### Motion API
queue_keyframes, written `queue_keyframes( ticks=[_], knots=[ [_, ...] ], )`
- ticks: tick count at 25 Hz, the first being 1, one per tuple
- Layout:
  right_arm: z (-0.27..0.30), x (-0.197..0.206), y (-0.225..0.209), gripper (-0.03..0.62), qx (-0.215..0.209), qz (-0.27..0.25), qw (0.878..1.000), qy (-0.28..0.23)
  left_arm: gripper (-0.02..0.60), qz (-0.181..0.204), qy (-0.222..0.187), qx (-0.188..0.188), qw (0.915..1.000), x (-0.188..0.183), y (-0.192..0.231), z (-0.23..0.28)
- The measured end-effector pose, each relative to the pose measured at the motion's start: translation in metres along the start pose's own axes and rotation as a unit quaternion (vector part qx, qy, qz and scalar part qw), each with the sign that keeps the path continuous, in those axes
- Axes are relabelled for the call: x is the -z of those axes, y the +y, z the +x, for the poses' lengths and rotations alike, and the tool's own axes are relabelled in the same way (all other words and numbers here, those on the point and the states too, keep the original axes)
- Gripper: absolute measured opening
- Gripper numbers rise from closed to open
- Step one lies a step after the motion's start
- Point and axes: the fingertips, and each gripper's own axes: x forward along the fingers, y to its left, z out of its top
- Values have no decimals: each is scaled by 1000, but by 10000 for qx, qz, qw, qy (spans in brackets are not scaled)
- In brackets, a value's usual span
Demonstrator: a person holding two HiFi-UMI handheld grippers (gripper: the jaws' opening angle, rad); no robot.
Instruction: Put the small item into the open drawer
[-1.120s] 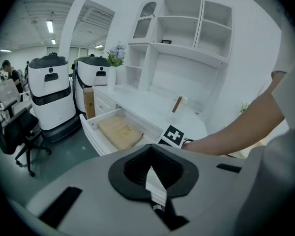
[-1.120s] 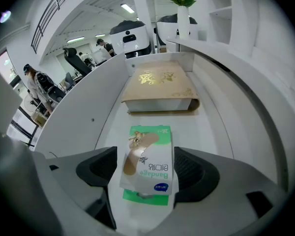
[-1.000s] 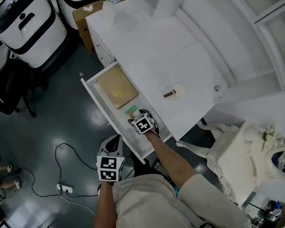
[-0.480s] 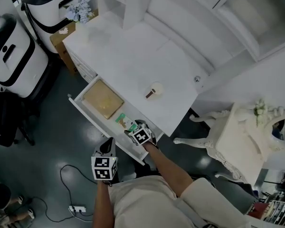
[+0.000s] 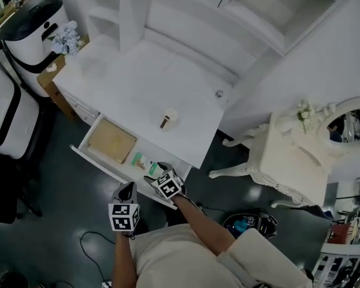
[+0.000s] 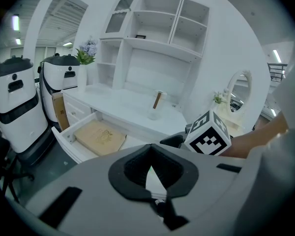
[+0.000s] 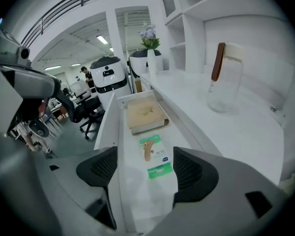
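Over the drawer (image 5: 102, 164), the right gripper (image 7: 146, 171) has its fingers wide apart above the small packet (image 7: 152, 149); the left gripper (image 6: 152, 173) has its fingers closed.

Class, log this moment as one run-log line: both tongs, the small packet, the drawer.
left tongs: shut, empty | right tongs: open, empty, pointing at packet | packet: flat in open drawer, near tan book

- White surface (image 5: 150, 83) stands under an open white shelf unit (image 5: 186, 5), against white walls.
- Floor (image 5: 54, 221) is dark and glossy.
- An ornate white dressing table (image 5: 282, 161) with an oval mirror (image 5: 348, 122) stands to the right.
- White-and-black machine (image 5: 30, 23) stands to the left.
- Ceiling strip lights (image 7: 103, 39) are lit, with black office chairs (image 7: 83, 109) beyond.
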Motion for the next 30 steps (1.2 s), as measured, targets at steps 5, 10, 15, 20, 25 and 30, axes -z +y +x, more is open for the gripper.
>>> queue_keyframes(
  ticks=[5, 10, 15, 20, 25, 30],
  knots=[
    [-18, -4, 13, 373, 81, 66, 9996, -275, 15, 155, 107, 222, 9996, 8, -9, 3],
    [-35, 0, 15, 373, 295, 544, 9966, -543, 15, 270, 144, 379, 9988, 12, -8, 4],
    [-57, -5, 19, 373, 387, 1178, 9880, -921, 15, 372, 139, 442, 9982, 11, -3, 4],
    [-76, 0, 25, 373, 496, 1201, 9855, -1090, 15, 467, 199, 544, 9972, 17, -9, 7],
    [-85, 5, 26, 373, 568, 1273, 9835, -1154, 15, 546, 233, 600, 9964, 19, -13, 9],
    [-89, 9, 24, 325, 650, 1370, 9810, -1210, 15, 570, 251, 624, 9961, 20, -12, 9]
  ],
)
